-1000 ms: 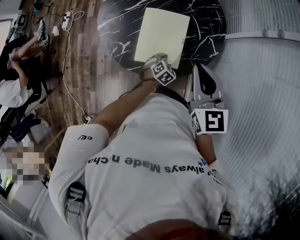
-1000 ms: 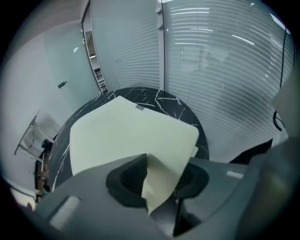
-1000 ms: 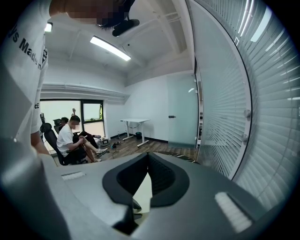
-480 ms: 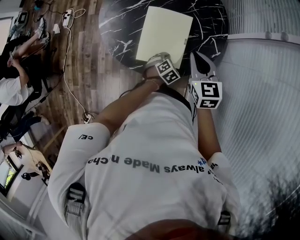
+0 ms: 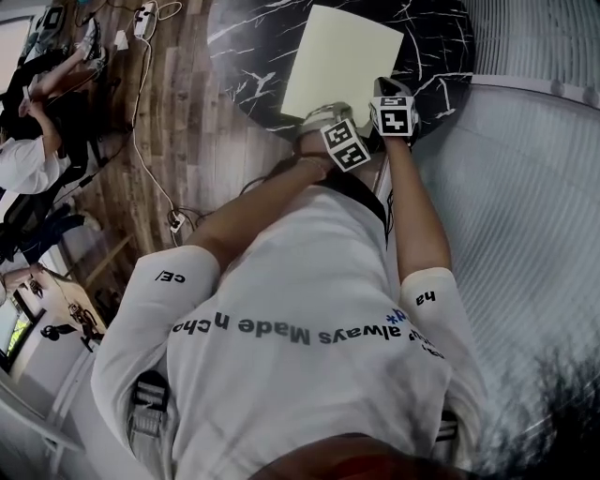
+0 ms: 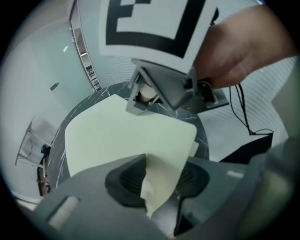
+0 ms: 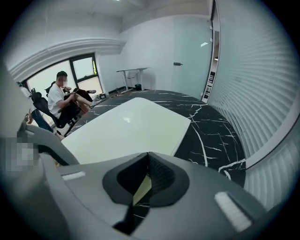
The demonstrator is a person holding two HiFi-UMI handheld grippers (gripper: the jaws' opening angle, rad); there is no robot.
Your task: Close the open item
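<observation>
Round black marble surface w/ white veins, top of head view; wood floor to its left, ribbed white wall to its right. Flat on surface, toward near edge: pale yellow-green folder, slightly askew, near corners close to rim.

At near-left corner of folder: left tool, pointing steeply down, marker cube facing up. Part-way closed and clamped on folder's top cover. Corner of cover pinched betw. both dark ribbed pads, bent and creased where gripped, raised a little off a lower layer w/ edge peeking out at right.

Just beside it, at near-right corner: right tool, also angled down, its cube side by side w/ left cube in head view. Jaw tips together, pads meeting at front. Through small gap behind tips: sliver of pale folder edge and black marble, seen past the jaws, not gripped as far as can be told. In left tool view, same right tool head-on above folder's far side, bare hand behind it.

Farther off on floor: power strip. By window, well apart from surface: seated person in white top. Wearer in white printed T-shirt, both forearms stretched toward folder
</observation>
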